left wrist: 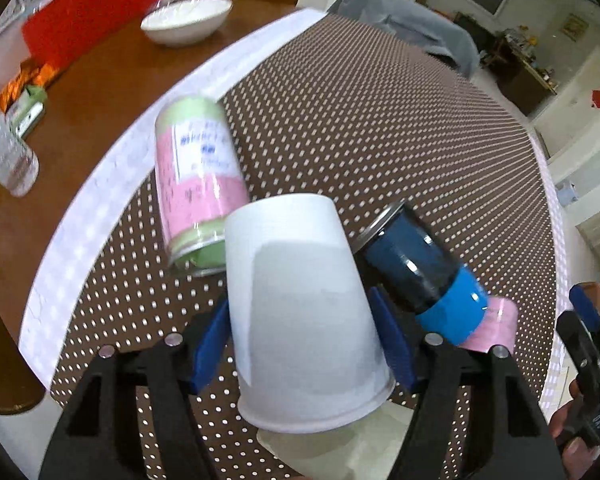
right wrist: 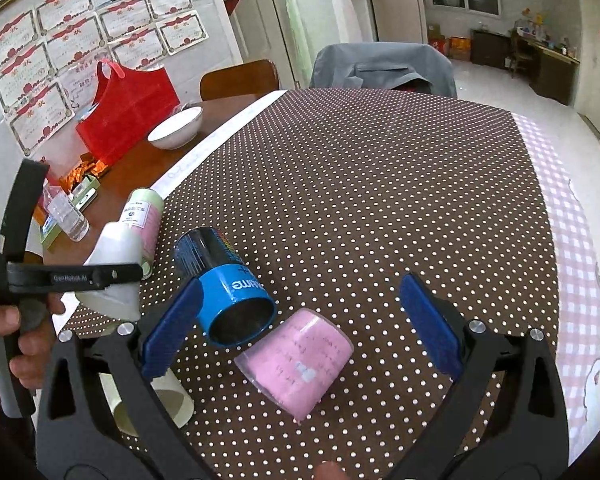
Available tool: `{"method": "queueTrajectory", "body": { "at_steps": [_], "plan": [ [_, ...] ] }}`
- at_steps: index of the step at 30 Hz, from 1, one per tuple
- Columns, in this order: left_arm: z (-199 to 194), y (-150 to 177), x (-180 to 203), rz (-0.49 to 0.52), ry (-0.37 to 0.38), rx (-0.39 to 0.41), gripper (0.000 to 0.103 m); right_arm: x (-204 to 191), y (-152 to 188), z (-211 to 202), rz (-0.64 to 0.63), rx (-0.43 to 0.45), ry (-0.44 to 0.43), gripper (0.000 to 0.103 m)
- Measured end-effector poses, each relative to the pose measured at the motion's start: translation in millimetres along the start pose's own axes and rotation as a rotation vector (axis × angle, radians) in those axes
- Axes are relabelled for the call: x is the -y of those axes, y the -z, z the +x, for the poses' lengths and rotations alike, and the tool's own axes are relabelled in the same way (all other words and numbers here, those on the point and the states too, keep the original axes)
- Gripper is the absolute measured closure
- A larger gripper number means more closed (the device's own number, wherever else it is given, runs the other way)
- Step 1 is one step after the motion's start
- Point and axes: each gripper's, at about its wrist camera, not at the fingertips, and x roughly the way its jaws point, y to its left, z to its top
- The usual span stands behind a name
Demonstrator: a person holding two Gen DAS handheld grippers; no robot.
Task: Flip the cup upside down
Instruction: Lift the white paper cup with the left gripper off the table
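— Looking along the left gripper [left wrist: 302, 332]: its pads clamp the white paper cup [left wrist: 300, 312] mid-wall above the polka-dot cloth [left wrist: 380, 120]. Light, crushable. The pink-green can [left wrist: 198, 184] and blue can [left wrist: 424, 272] crowd it.

— From the right gripper [right wrist: 300, 324], jaws wide, empty; the pink cup [right wrist: 300, 364] lies between them.

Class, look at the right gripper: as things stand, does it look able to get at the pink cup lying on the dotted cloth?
Probably yes. The right gripper is open, and the pink cup lies on its side between the fingers with nothing over it. The blue can lies close beside it and might get nudged.
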Motion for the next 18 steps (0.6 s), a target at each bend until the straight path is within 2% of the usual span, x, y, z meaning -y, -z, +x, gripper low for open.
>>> {"method": "queueTrajectory", "body": {
  "at_steps": [4, 8, 12, 18],
  "plan": [
    [-31.9, 10.3, 2.5, 0.038, 0.010, 0.048, 0.036, 4.7, 3.4, -16.4, 0.011, 0.028, 0.012, 0.006],
    [-59.5, 13.8, 22.8, 0.094, 0.041, 0.105, 0.036, 11.2, 9.5, -34.8, 0.035, 0.061, 0.023, 0.006],
    [-90.7, 38.5, 45.6, 0.157, 0.079, 0.150, 0.036, 16.6, 20.0, -56.4, 0.053, 0.094, 0.037, 0.006],
    [-116.6, 84.1, 69.1, 0.259, 0.126, 0.196, 0.036, 26.5, 42.4, -87.4, 0.095, 0.138, 0.063, 0.006]
  ]
}}
